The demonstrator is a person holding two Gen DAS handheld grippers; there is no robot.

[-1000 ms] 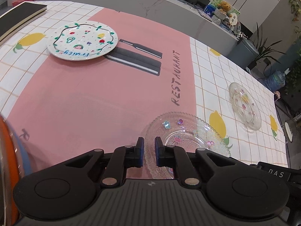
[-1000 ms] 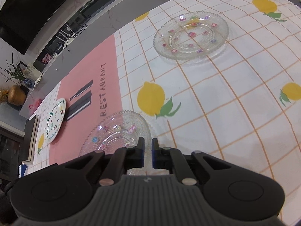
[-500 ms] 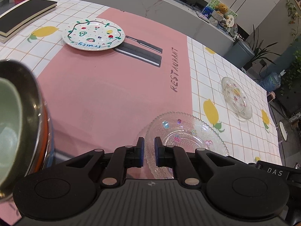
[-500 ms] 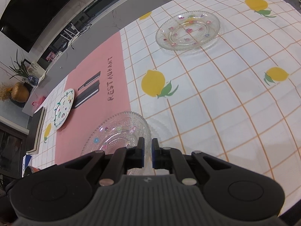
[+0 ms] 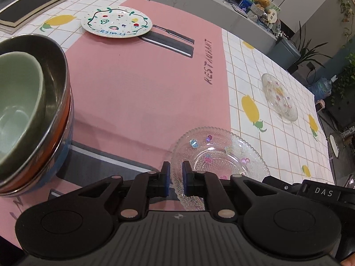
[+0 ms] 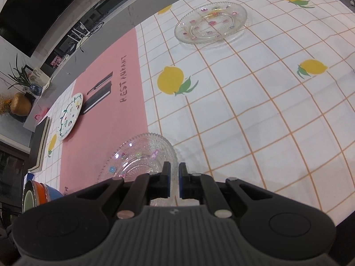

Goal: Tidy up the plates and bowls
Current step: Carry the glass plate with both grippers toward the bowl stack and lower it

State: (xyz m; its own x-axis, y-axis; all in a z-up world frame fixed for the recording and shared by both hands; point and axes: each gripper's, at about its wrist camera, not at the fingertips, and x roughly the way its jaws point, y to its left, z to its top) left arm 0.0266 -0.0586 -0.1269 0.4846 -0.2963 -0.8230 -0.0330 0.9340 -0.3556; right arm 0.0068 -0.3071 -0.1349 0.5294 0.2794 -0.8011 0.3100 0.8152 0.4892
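Where lemons dot tablecloth [image 6: 255,115], plates.

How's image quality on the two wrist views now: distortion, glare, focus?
Left wrist view: strong fisheye bowing, dark corners; the stacked bowls at the left edge look stretched and soft; the held glass plate is sharp. Right wrist view: tablecloth grid curves heavily; small sparkle highlights on the glass plate; the far glass plate stays crisp.

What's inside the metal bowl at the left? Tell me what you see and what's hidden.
A pale green bowl nests inside the metal bowl. Its visible interior looks empty. The green bowl covers the metal bowl's bottom, so anything beneath it cannot be seen.
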